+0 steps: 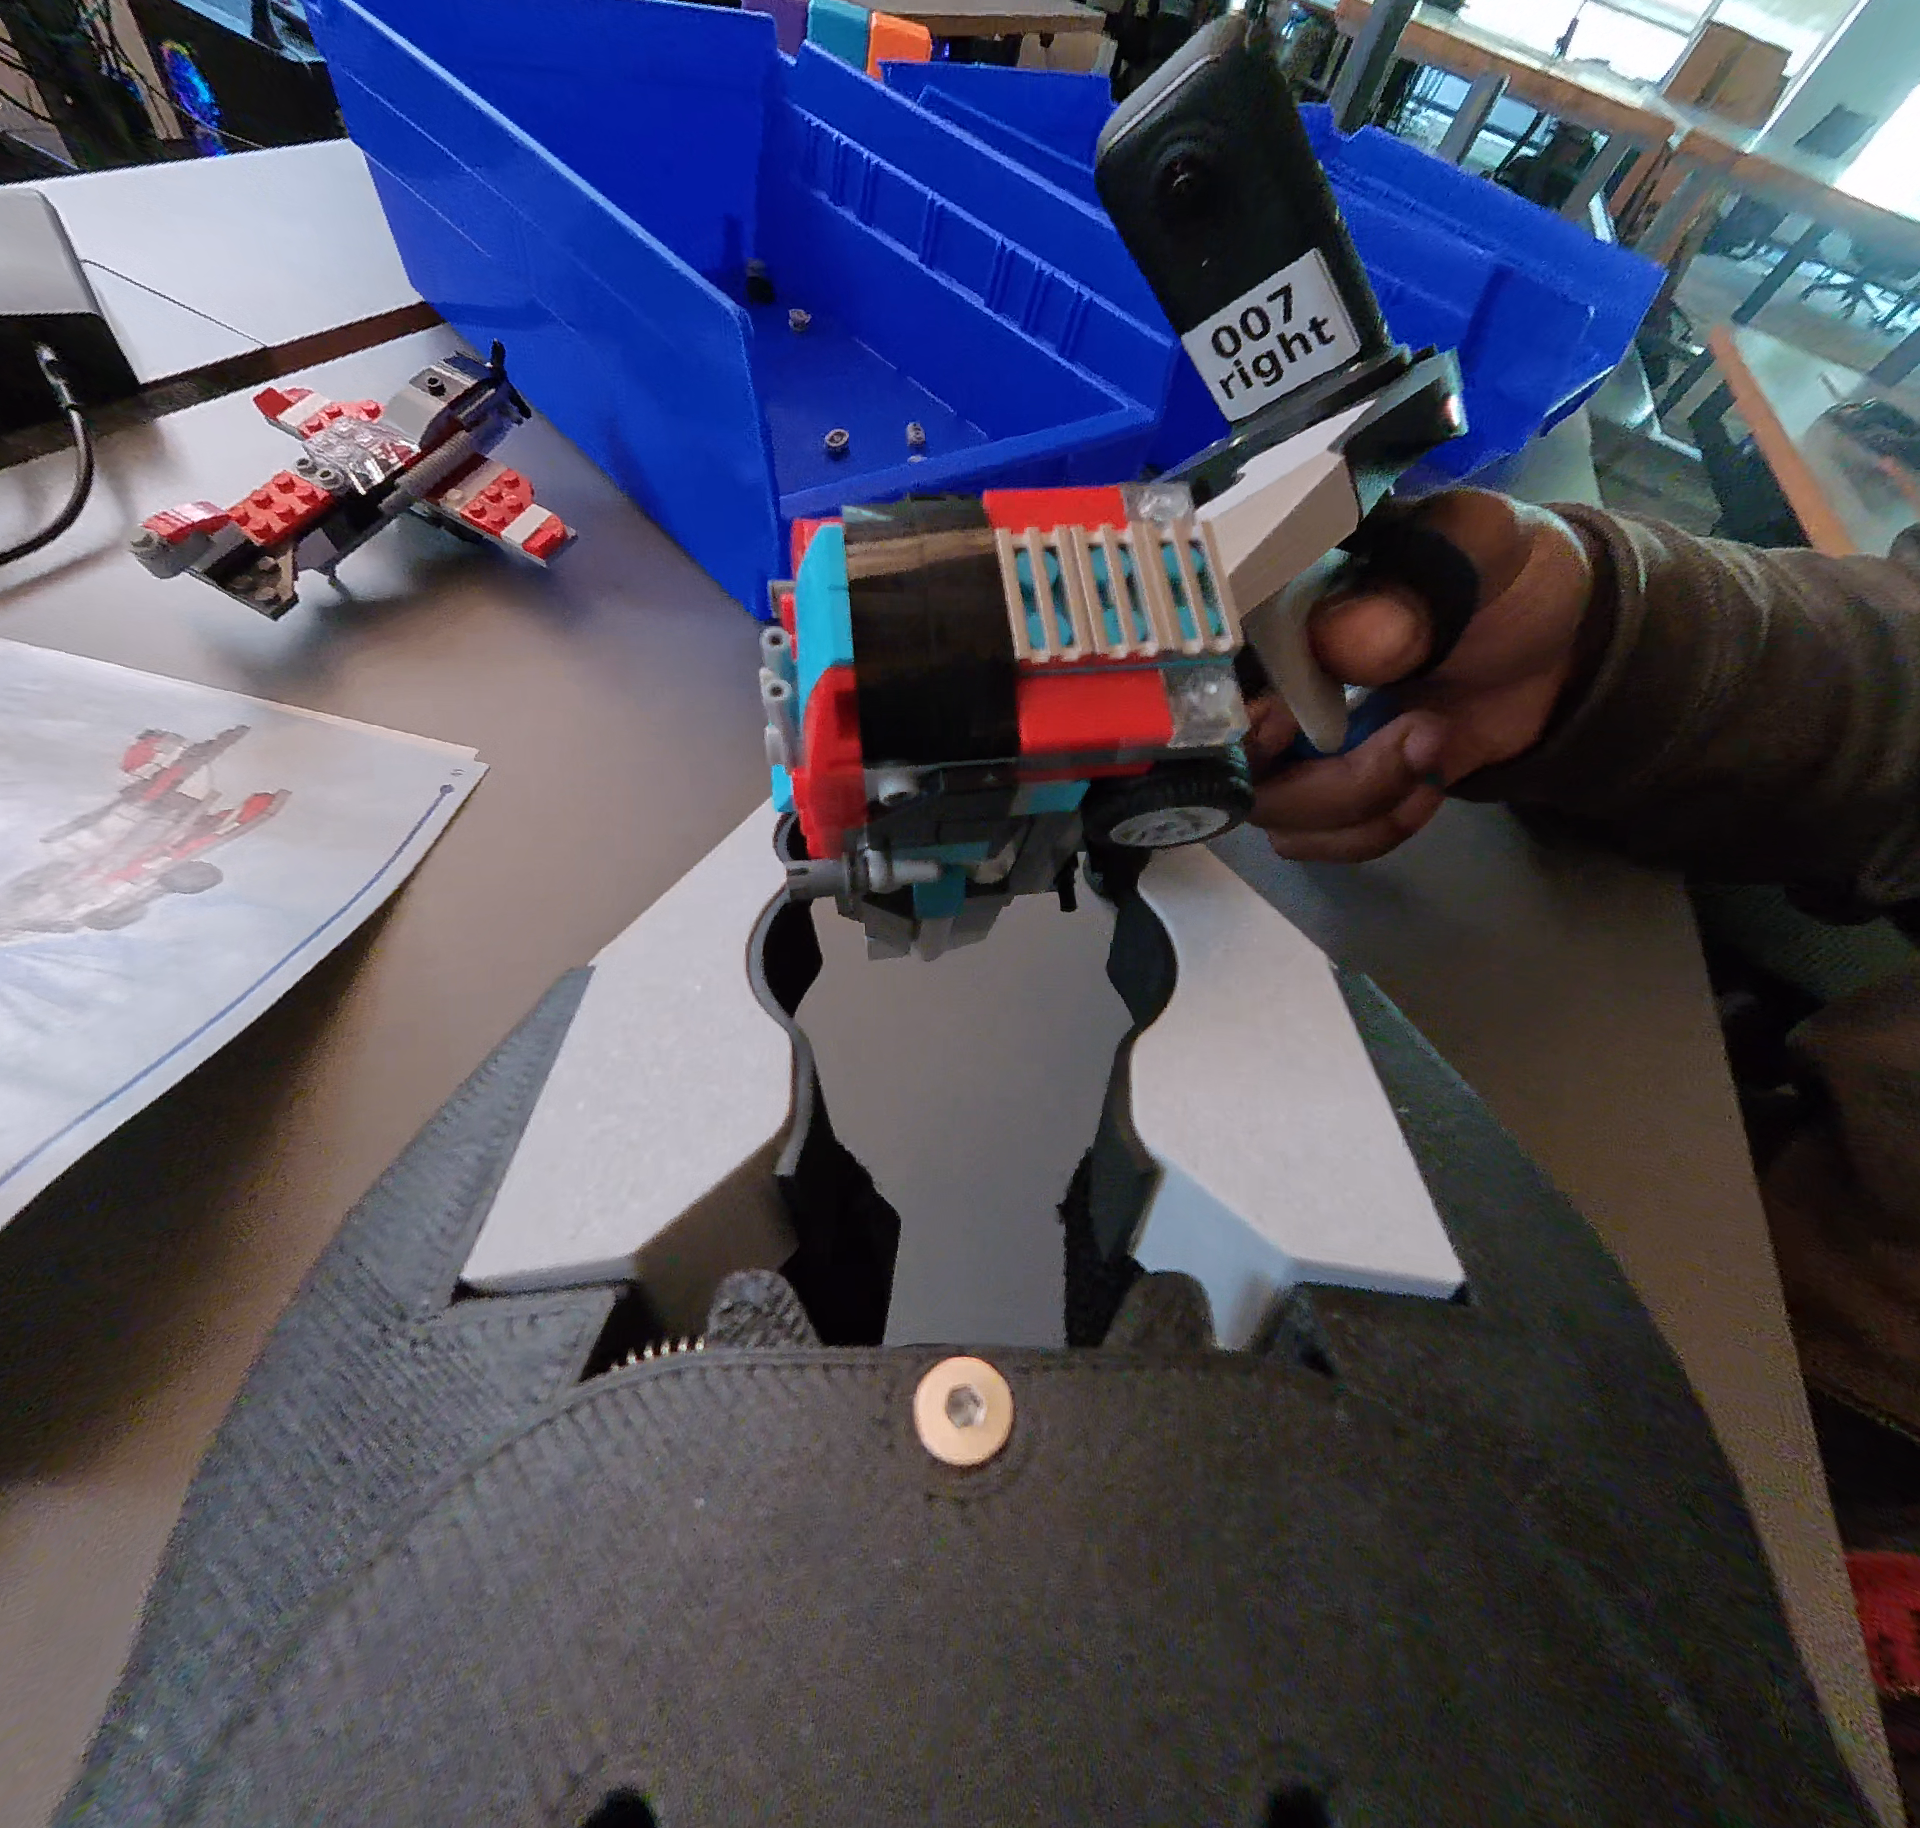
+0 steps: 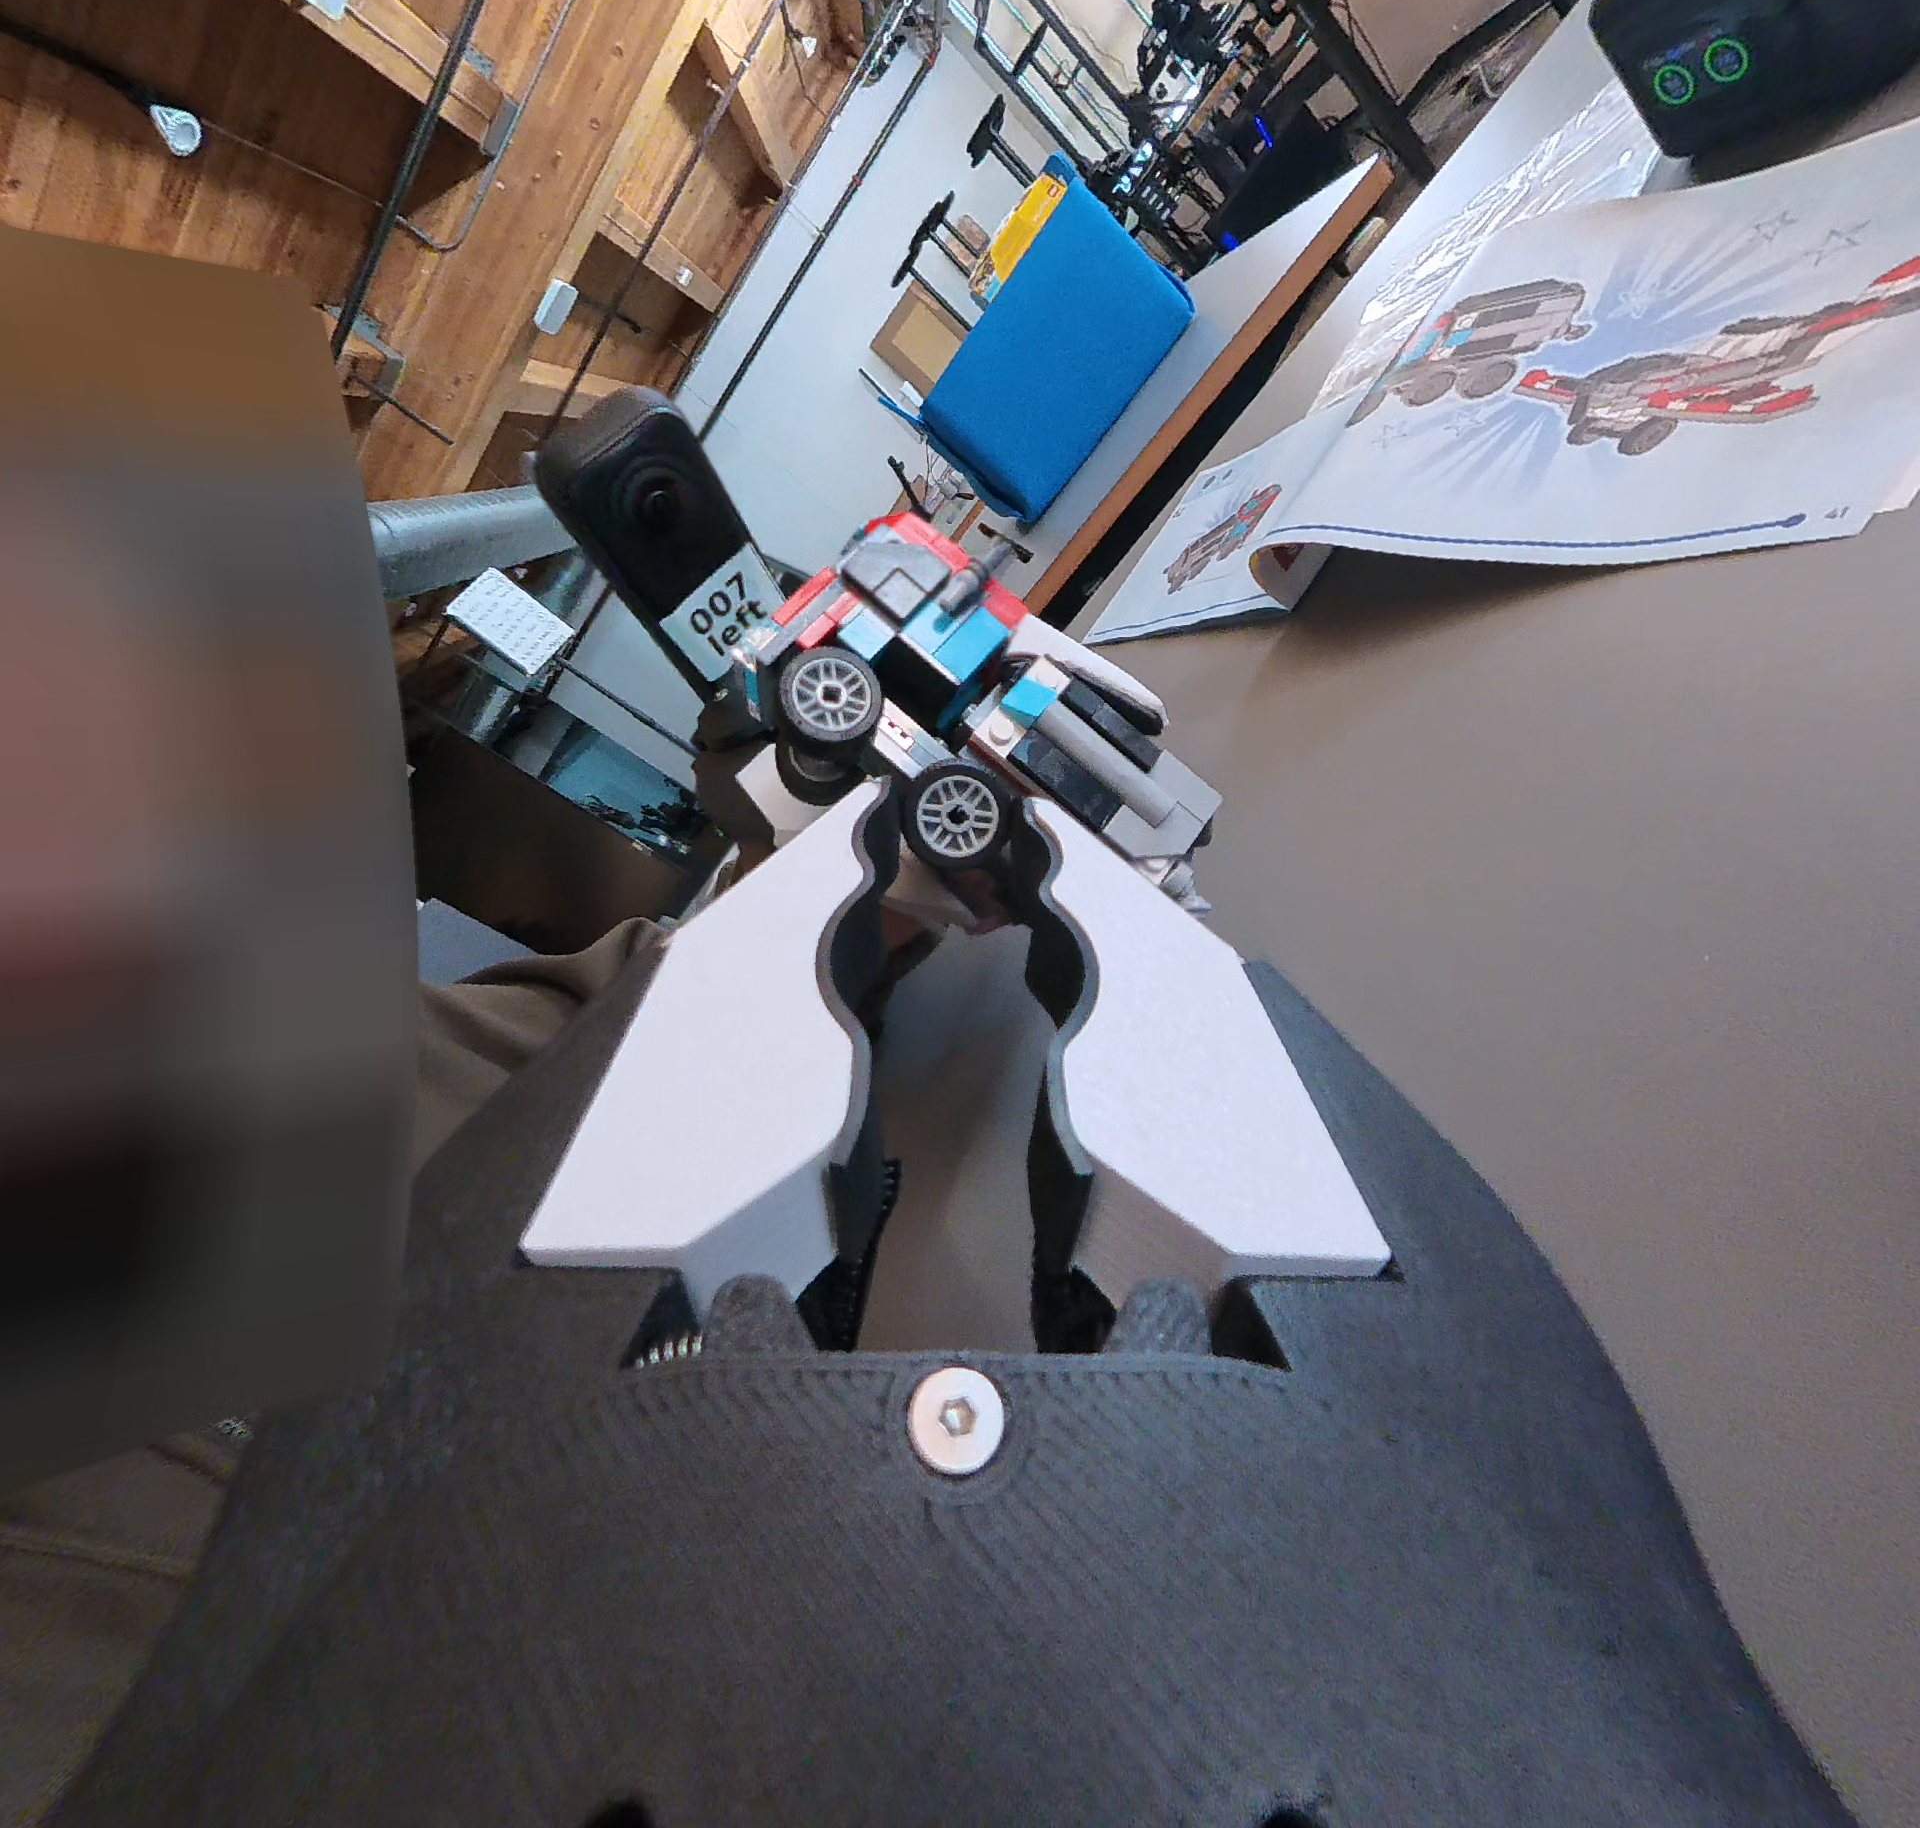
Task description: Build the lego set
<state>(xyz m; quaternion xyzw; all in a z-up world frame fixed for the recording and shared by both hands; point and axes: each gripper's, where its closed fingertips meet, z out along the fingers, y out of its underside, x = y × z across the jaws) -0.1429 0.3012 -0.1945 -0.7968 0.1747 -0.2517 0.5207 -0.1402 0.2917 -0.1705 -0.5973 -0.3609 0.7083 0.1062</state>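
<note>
A red, teal and black toy brick truck (image 1: 997,656) is held in the air between both grippers, above the dark table (image 1: 582,698). My left gripper (image 1: 956,885) is shut on the truck's grey and teal underside, with a pad on each side of it. My right gripper (image 2: 951,822) is shut on one of the truck's grey-spoked wheels (image 2: 956,812), and the truck body (image 2: 914,625) lies tilted beyond it. In the left wrist view the right gripper (image 1: 1262,656) comes in from the right, held by a hand (image 1: 1455,677). One white finger (image 2: 1101,682) of the left gripper lies along the truck.
Blue bins (image 1: 582,251) stand behind the truck, with a few small parts (image 1: 836,440) in one. A red and grey brick plane (image 1: 353,490) sits on the table at left. An open instruction booklet (image 1: 156,895) lies nearby and also shows in the right wrist view (image 2: 1558,376). A black device (image 2: 1766,33) stands at the far right. Only a small space, under 4 cm, lies between the two pairs of fingers.
</note>
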